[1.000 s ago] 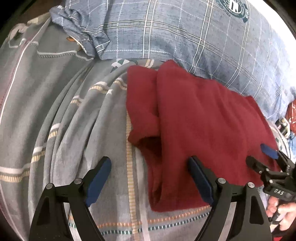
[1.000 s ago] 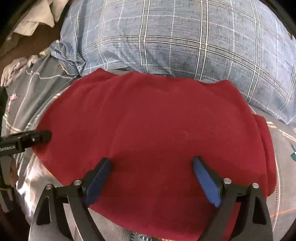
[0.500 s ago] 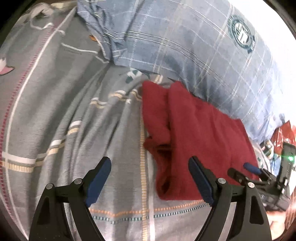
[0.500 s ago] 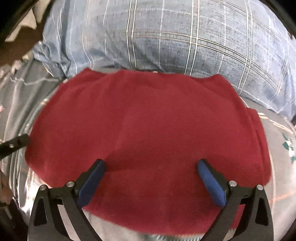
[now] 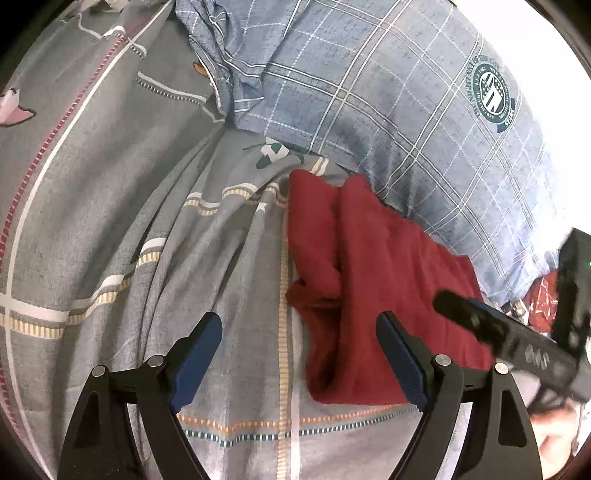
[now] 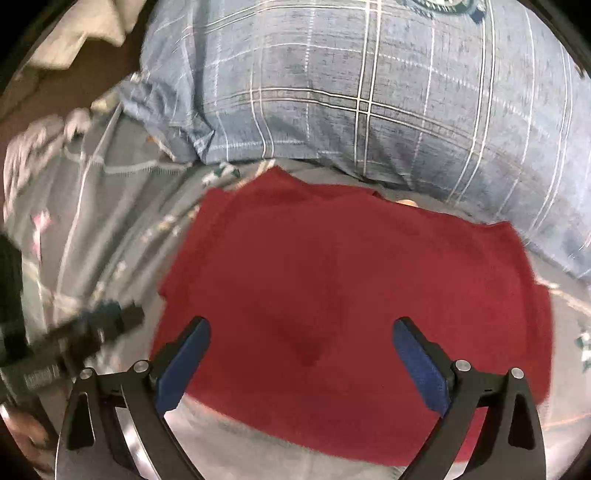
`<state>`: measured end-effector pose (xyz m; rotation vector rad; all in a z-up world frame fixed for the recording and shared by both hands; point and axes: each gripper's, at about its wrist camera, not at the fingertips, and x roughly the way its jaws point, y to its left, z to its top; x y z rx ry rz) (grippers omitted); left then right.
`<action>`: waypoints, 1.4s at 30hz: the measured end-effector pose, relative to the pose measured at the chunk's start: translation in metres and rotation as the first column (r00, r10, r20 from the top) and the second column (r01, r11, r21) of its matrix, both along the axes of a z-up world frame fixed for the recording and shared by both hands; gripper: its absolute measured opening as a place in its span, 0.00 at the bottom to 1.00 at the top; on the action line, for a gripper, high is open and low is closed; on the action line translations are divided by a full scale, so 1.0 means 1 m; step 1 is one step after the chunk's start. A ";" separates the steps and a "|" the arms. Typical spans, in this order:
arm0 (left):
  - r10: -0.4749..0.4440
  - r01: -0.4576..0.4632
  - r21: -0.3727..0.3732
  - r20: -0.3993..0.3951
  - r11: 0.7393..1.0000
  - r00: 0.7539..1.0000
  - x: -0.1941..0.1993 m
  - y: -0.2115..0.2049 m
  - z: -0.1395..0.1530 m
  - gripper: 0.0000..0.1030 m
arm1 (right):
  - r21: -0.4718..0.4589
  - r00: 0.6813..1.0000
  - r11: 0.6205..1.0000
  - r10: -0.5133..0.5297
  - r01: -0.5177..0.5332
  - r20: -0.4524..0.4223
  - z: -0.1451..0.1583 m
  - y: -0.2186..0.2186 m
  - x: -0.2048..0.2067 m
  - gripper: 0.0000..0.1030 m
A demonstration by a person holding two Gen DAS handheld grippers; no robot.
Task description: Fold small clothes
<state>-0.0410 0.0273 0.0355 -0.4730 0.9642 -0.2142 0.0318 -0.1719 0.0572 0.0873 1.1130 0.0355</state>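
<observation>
On the bed lies one dark red garment [image 6: 351,302], folded into a rough rectangle and spread flat on a grey bedspread [image 5: 110,221] patterned with white, yellow and red stripes. Seen from the right wrist camera, the garment fills the centre of view, its far edge at 12 o'clock lying close beneath one blue plaid pillow [image 6: 369,92]. From the left wrist camera the same red garment [image 5: 388,277] sits at about 2 o'clock from the fingers, and its left side shows a doubled, rumpled fold of cloth. The plaid pillow [image 5: 388,92] bears one round green-and-white crest at 1 o'clock.

One left gripper [image 5: 299,362] hovers over the bedspread at the garment's left edge, its two blue-padded fingers [image 5: 195,362] spread wide and holding nothing. One right gripper [image 6: 301,365] hangs above the near part of the garment, its two blue-padded fingers [image 6: 421,369] likewise wide apart and empty. Each gripper appears as a blurred black shape in the other's view: the right one at 3 o'clock from the left camera, the left one at 8 o'clock from the right camera.

At 10 o'clock in the right view, pale crumpled cloth [image 6: 85,33] lies beyond the bed; its count is unclear.
</observation>
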 end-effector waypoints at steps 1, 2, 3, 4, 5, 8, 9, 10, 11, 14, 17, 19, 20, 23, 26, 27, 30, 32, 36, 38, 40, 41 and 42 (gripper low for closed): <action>-0.001 0.001 -0.001 -0.004 1.000 1.000 0.001 0.000 -0.001 0.83 | 0.026 1.000 0.999 -0.019 0.020 -0.006 -0.004 -0.003 0.005 0.97; -0.003 0.003 -0.001 -0.012 1.000 1.000 0.002 -0.001 -0.002 0.83 | 0.060 0.999 0.997 -0.047 0.048 -0.015 -0.009 -0.007 0.009 0.97; -0.004 0.004 0.000 -0.018 1.000 1.000 0.003 -0.002 -0.003 0.83 | 0.090 0.997 0.993 -0.073 0.075 -0.024 -0.015 -0.012 0.013 0.97; -0.003 0.003 0.003 -0.025 1.000 1.000 0.005 -0.003 -0.005 0.83 | 0.119 0.994 0.987 -0.103 0.107 -0.034 -0.021 -0.018 0.016 0.97; -0.002 0.002 0.007 -0.029 1.000 1.000 0.006 -0.004 -0.006 0.83 | 0.141 0.992 0.982 -0.121 0.126 -0.044 -0.025 -0.021 0.017 0.97; 0.002 -0.002 0.003 -0.032 1.000 1.000 0.009 -0.005 -0.006 0.83 | 0.203 0.988 0.967 -0.146 0.155 -0.058 -0.042 -0.032 0.019 0.98; 0.003 -0.003 -0.002 -0.032 1.000 0.999 0.011 -0.005 -0.007 0.83 | 0.201 0.991 0.970 -0.134 0.137 -0.030 -0.042 -0.031 0.018 0.98; 0.004 -0.005 -0.007 -0.033 1.000 0.999 0.012 -0.005 -0.007 0.83 | 0.192 0.993 0.974 -0.116 0.118 -0.022 -0.042 -0.030 0.018 0.99; 0.007 -0.007 -0.008 -0.036 1.000 0.999 0.015 -0.005 -0.008 0.83 | 0.178 0.995 0.979 -0.093 0.096 -0.023 -0.044 -0.027 0.018 0.99; 0.011 -0.011 -0.001 -0.047 1.000 0.999 0.019 -0.006 -0.012 0.83 | 0.112 0.999 0.993 -0.027 0.029 -0.024 -0.045 -0.018 0.019 1.00; 0.009 -0.010 -0.012 -0.062 1.000 0.998 0.024 -0.008 -0.015 0.83 | 0.057 0.999 0.998 0.033 -0.031 -0.037 -0.048 -0.010 0.020 1.00; 0.009 -0.010 -0.015 -0.064 1.000 0.998 0.025 -0.010 -0.016 0.83 | 0.050 0.998 0.998 0.049 -0.047 -0.043 -0.049 -0.009 0.020 1.00; 0.008 -0.009 -0.013 -0.068 1.000 0.998 0.026 -0.010 -0.016 0.83 | 0.053 0.998 0.997 0.051 -0.049 -0.045 -0.049 -0.010 0.019 1.00; 0.004 -0.006 -0.021 -0.080 1.000 0.997 0.029 -0.012 -0.020 0.83 | 0.081 0.997 0.996 0.046 -0.041 -0.056 -0.049 -0.014 0.020 1.00; 0.010 -0.014 -0.037 -0.093 0.999 0.996 0.030 -0.012 -0.024 0.83 | 0.118 0.997 0.993 0.021 -0.012 -0.076 -0.044 -0.016 0.022 1.00; 0.013 -0.017 -0.038 -0.091 0.999 0.996 0.030 -0.011 -0.023 0.83 | 0.142 0.997 0.990 0.011 0.000 -0.076 -0.042 -0.017 0.023 0.99; 0.028 -0.032 -0.039 -0.089 0.999 0.996 0.032 -0.012 -0.024 0.83 | 0.228 0.999 0.974 0.013 -0.002 -0.046 -0.031 -0.016 0.025 0.98; 0.042 -0.045 -0.037 -0.082 0.998 0.996 0.032 -0.013 -0.023 0.83 | 0.224 0.999 0.974 0.038 -0.032 -0.024 -0.024 -0.009 0.029 0.98; 0.051 -0.054 -0.033 -0.076 0.998 0.996 0.033 -0.016 -0.024 0.83 | 0.210 0.996 0.975 0.081 -0.074 -0.024 -0.023 0.003 0.041 0.98; 0.050 -0.053 -0.042 -0.075 0.998 0.996 0.033 -0.015 -0.025 0.84 | 0.222 0.994 0.971 0.099 -0.089 -0.034 -0.022 0.012 0.052 0.98; 0.050 -0.054 -0.053 -0.077 0.997 0.996 0.032 -0.013 -0.025 0.84 | 0.229 0.989 0.966 0.136 -0.121 -0.050 -0.024 0.025 0.064 0.98; 0.049 -0.054 -0.061 -0.077 0.997 0.996 0.033 -0.012 -0.026 0.84 | 0.222 0.986 0.965 0.156 -0.139 -0.060 -0.026 0.034 0.069 0.98; 0.049 -0.054 -0.066 -0.077 0.996 0.996 0.033 -0.011 -0.026 0.84 | 0.205 0.982 0.966 0.173 -0.156 -0.068 -0.028 0.042 0.075 0.98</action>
